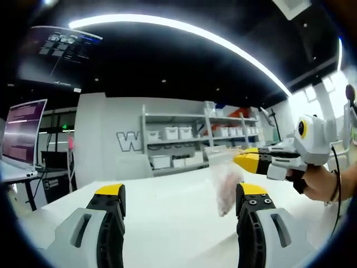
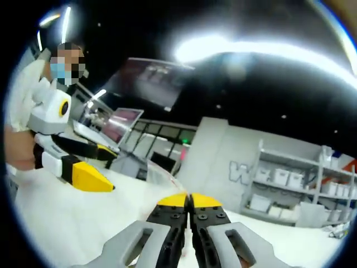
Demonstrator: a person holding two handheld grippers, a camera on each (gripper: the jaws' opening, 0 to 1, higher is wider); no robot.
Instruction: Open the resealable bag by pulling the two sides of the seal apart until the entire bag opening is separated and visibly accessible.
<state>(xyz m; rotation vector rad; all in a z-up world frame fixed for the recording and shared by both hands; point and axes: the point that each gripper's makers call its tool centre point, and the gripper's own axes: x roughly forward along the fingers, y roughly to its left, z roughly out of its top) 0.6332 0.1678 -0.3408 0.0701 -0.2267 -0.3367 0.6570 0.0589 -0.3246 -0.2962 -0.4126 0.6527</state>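
Right claw closed; left claw apart over white table.

Bright ceiling strip light glares overhead; white table washed out; fisheye edges bent, bkgd soft.

A thin, clear plastic film is seen in the resealable bag — glossy and slightly crinkled. The right gripper is cased in smooth white plastic with yellow tips. The table is matt white — smooth.

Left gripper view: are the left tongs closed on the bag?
No: the left tongs stand wide open over the white table, while the bag hangs from the right tongs.
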